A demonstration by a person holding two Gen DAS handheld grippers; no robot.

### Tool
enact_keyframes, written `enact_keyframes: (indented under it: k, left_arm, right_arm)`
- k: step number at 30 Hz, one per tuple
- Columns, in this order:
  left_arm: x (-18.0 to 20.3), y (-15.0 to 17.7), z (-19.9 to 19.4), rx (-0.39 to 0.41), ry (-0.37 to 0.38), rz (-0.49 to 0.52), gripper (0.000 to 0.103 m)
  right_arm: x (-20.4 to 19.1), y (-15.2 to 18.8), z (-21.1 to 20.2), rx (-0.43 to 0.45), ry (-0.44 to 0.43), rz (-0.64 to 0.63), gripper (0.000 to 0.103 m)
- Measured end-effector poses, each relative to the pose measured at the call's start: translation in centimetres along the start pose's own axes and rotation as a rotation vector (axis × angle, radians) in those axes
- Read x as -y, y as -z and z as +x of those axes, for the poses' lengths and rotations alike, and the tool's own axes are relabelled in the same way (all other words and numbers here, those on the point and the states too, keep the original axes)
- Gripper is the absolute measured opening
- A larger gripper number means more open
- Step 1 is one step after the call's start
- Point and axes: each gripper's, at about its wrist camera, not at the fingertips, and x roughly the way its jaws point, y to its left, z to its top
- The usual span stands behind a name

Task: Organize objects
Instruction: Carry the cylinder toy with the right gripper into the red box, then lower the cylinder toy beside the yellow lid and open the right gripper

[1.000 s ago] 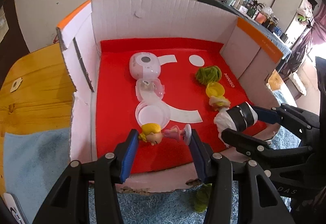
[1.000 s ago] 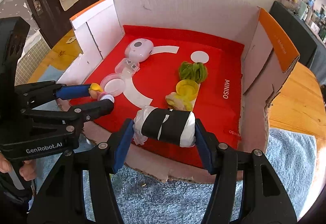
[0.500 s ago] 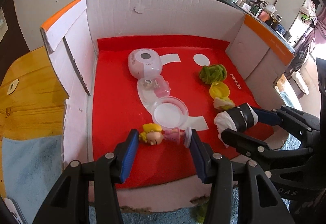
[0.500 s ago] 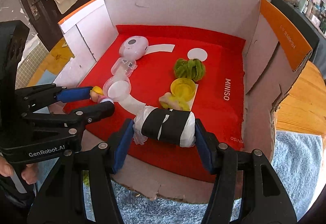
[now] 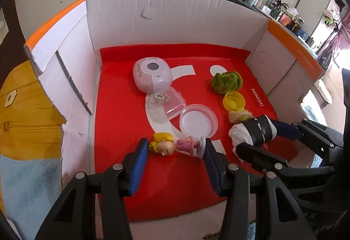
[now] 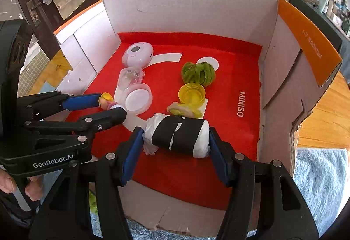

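My left gripper (image 5: pixel 175 148) is shut on a small doll (image 5: pixel 172 146) with yellow hair and a pink dress, held sideways above the red floor of an open cardboard box (image 5: pixel 175 17). The same doll (image 6: pixel 107 101) shows in the right wrist view between the left gripper (image 6: pixel 109 106) fingers. My right gripper (image 6: pixel 176 137) is shut on a white roll banded with black tape (image 6: pixel 178 135), end to end between its blue pads; this roll (image 5: pixel 253 130) hangs over the box's front right part.
On the red floor lie a pink round device (image 5: pixel 152 75), a clear plastic case (image 5: pixel 166 101), a round white lid (image 5: pixel 198 123), a green yarn ball (image 5: pixel 226 82), a yellow cup (image 5: pixel 233 100) and a pale wrapped bundle (image 5: pixel 239 115). Blue carpet (image 6: pixel 319 174) and a wooden top (image 5: pixel 26 117) surround the box.
Both grippers have come forward over the box's front edge with their loads; the box floor and its contents now look nearer. The grips have not changed.
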Motion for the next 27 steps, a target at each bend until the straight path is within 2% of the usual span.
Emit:
enact_keyframes:
  k: [14, 27]
  left_arm:
    - [-0.27, -0.75, 0.67, 0.015, -0.017, -0.002, 0.052]
    - [-0.44, -0.70, 0.53, 0.017, -0.022, -0.008, 0.052]
  right_arm:
    - [0.50, -0.37, 0.38, 0.015, 0.033, 0.003, 0.057]
    - [0.34, -0.34, 0.46, 0.012, 0.029, 0.005, 0.058]
